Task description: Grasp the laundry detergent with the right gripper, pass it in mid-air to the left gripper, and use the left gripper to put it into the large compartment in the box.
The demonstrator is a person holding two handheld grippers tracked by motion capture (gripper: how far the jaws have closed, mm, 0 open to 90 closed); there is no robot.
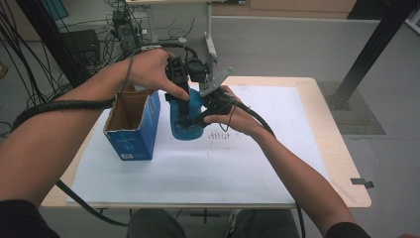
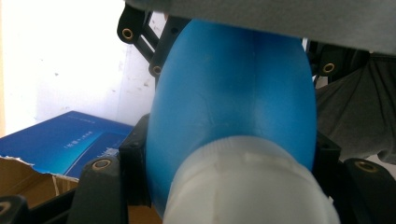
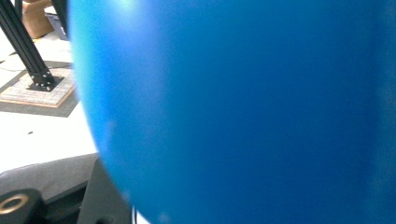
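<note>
Both sets of jaws clamp one blue bulb (image 1: 190, 115), held above the tabletop (image 1: 247, 163) just right of the open blue carton (image 1: 132, 125) in the high view: left gripper (image 1: 181, 94) from above, right gripper (image 1: 200, 116) from the side. The left gripper view has its jaws flanking the bulb (image 2: 229, 93) above a white collar (image 2: 247, 186). The right gripper view sits against blue (image 3: 243, 112).

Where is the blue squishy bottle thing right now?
In the high view, the blue bottle is near the middle of the table, held between the left gripper and right gripper, just right of the open blue box.
</note>
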